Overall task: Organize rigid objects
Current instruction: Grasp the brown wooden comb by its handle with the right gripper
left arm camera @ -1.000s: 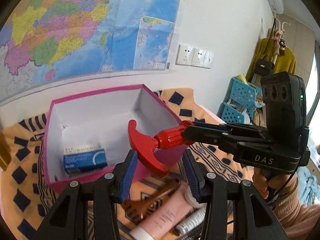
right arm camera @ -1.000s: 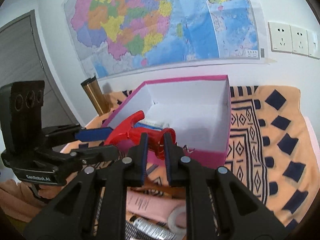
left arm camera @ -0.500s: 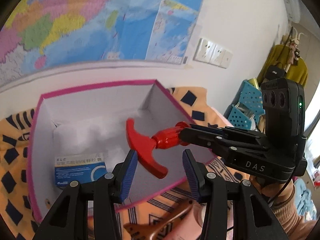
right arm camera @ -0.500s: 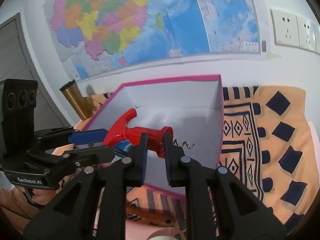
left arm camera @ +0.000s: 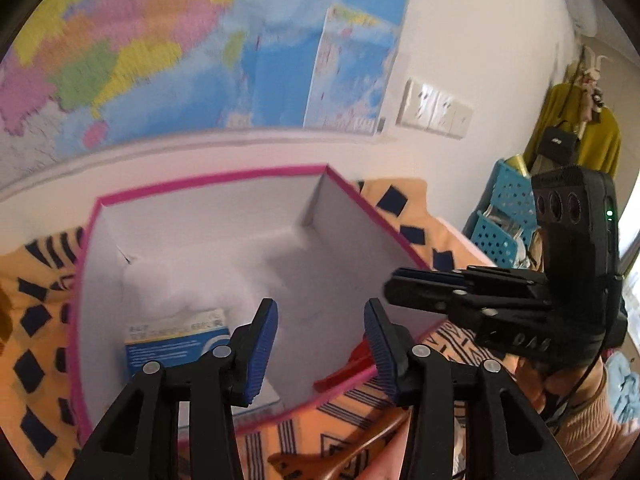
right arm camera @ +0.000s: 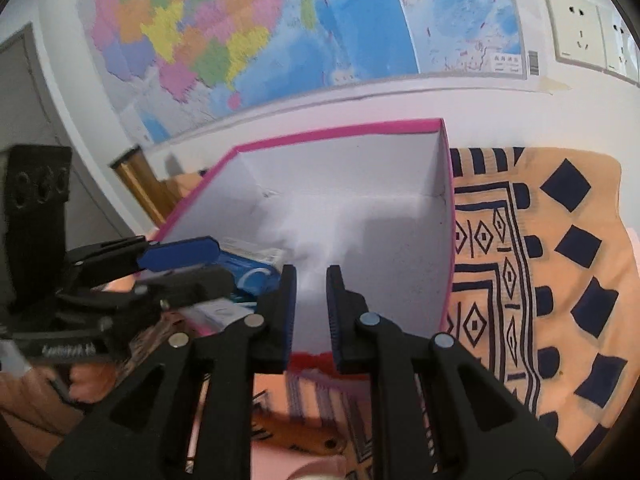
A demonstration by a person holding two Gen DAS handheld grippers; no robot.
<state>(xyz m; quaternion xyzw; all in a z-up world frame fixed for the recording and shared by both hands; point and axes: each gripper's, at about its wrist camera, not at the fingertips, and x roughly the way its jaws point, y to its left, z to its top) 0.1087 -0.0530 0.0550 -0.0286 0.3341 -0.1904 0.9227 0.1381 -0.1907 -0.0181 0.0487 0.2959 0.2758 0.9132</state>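
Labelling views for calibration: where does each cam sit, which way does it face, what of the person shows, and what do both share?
Left wrist: on the left tongs, looking forward and down into the pink box; shows its own open fingers, plus the right tongs and a pink sleeve.
Right wrist: on the right tongs, facing the pink box from the other side; shows its own fingers, nearly shut with nothing between the pads, the left tongs and a hand.
Shared: box, blue carton, wall map, patterned cloth.

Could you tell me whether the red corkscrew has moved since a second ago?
Yes. The red corkscrew has gone down into the pink box, near its front wall, and now lies below the right gripper.
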